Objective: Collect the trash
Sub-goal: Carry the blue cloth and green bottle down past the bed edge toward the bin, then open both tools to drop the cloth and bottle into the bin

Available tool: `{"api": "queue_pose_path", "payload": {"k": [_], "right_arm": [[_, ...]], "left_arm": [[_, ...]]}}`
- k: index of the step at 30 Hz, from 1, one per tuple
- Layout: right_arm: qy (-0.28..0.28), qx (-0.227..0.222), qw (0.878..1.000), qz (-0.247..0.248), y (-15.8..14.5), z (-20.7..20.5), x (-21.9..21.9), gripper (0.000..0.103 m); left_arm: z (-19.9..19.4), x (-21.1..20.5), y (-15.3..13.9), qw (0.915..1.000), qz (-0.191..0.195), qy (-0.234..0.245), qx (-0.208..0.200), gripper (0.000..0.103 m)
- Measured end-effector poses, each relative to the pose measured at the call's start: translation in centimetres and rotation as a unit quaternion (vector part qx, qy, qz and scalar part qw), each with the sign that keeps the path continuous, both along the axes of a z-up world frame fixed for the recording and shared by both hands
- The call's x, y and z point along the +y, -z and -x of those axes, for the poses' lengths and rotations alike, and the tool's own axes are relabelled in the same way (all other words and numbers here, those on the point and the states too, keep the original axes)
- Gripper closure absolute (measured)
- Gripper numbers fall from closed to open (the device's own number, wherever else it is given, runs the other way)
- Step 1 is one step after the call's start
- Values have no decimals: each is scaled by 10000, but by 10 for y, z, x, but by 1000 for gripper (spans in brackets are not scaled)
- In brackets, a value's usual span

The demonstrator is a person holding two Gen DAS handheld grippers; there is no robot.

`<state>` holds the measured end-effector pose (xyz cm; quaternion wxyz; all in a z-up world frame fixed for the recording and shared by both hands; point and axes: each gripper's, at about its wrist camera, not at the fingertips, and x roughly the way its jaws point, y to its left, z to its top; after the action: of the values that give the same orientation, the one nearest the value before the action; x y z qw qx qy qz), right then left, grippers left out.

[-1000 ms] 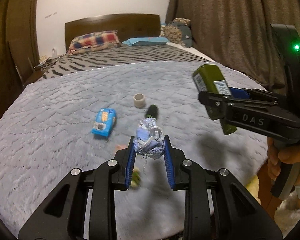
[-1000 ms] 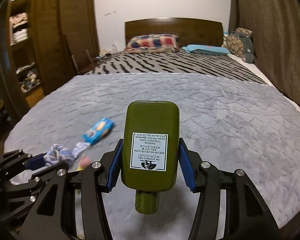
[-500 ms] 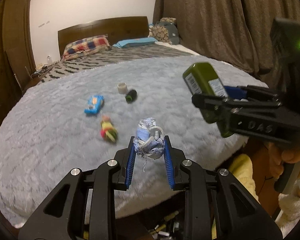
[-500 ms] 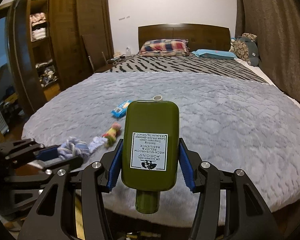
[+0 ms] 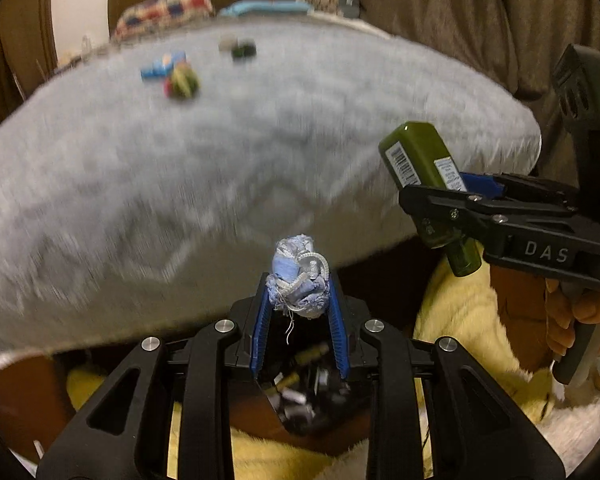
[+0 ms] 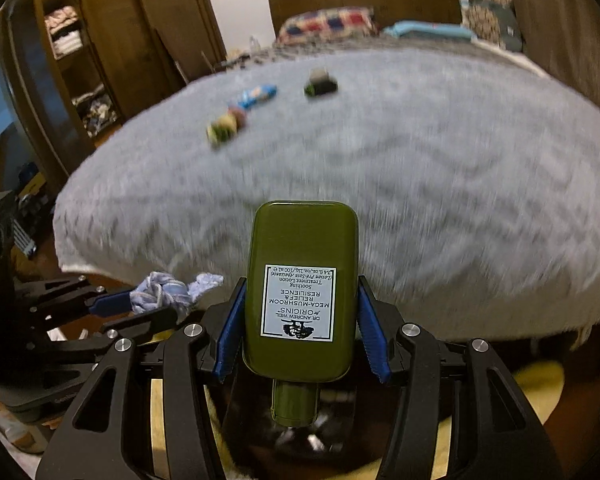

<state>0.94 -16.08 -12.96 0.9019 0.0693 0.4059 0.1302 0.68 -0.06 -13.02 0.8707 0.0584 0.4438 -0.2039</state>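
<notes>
Two grippers carry trash off the bed edge. The left gripper (image 5: pixel 298 312) pinches a rag (image 5: pixel 298 280) in nearly closed jaws; the right gripper (image 6: pixel 300 320) clamps a bottle (image 6: pixel 302 292), cap down, jaws partly open around its body. Below them sits what seems, through blur, a dark bin (image 5: pixel 304 396) holding litter. Best to centre each item over that opening before releasing, one at a time. Farther off, on the blanket (image 5: pixel 220 168), a wrapper (image 5: pixel 162 66) and a few other small pieces wait.
</notes>
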Motion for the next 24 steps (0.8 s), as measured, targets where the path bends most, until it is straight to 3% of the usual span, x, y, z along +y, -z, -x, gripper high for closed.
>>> {"api": "queue_pose_path", "payload": {"k": [9,16,24], "right_arm": [[28,769,9970,58,67,4,9,50],[62,1345,9908,131,115,-2,16,50],[-86,1777,9840,102,144,-4,31,50]], "left_arm": [[-8,3,75,9958,-185,-126,893,78],[-19,8,127,9869,-215,-321,1566,78],[-23,11,162,9767,-202,-368,2103,76]]}}
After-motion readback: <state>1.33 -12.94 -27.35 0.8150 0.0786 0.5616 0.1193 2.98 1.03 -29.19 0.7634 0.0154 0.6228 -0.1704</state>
